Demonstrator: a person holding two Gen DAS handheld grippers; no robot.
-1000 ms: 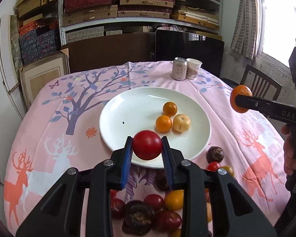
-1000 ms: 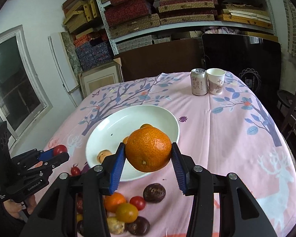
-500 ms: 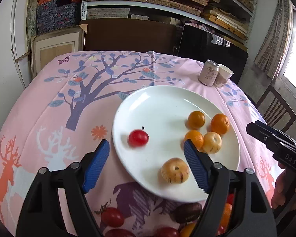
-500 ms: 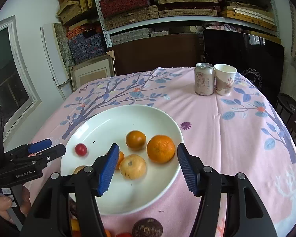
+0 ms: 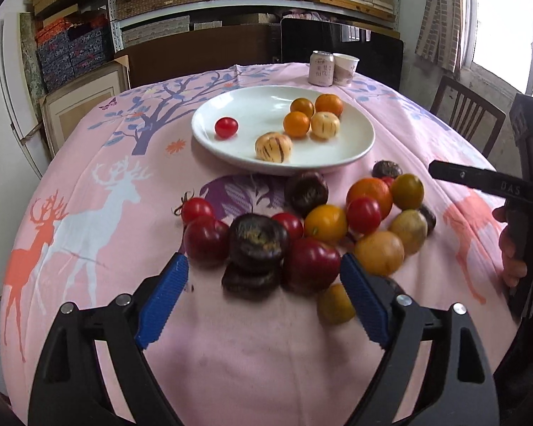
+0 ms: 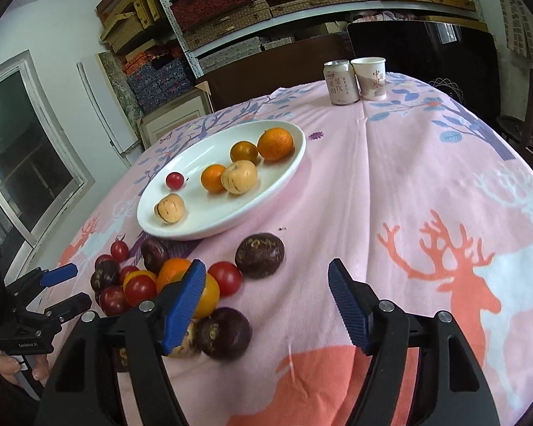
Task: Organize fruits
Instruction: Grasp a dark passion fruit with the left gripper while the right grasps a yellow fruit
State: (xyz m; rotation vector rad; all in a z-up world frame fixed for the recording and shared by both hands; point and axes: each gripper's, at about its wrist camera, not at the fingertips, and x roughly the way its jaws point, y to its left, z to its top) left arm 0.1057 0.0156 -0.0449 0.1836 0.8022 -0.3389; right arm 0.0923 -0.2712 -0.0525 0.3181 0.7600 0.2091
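Note:
A white plate [image 5: 359, 142] [image 6: 287, 170] holds a small red tomato [image 5: 226, 127] [image 6: 175, 180], three orange fruits, among them a big orange [image 5: 329, 104] [image 6: 275, 143], and two pale striped fruits. A pile of loose fruit [image 5: 302, 227] [image 6: 152, 284] lies on the pink cloth in front of the plate. My left gripper [image 5: 263, 294] is open and empty, just short of the pile's near edge, by a dark purple fruit [image 5: 258, 241]. My right gripper [image 6: 266, 301] is open and empty, at the pile's right side, near another dark fruit [image 6: 260, 255].
A can [image 5: 321, 67] [image 6: 341, 82] and a paper cup [image 5: 345, 65] [image 6: 371, 78] stand at the table's far edge. Shelves with boxes fill the back wall. A wooden chair [image 5: 465, 117] stands at the right. The cloth falls off the round table's edges.
Both grippers have let go of their fruit onto the plate, the tomato from the left and the orange from the right, then drawn back and down to the loose pile.

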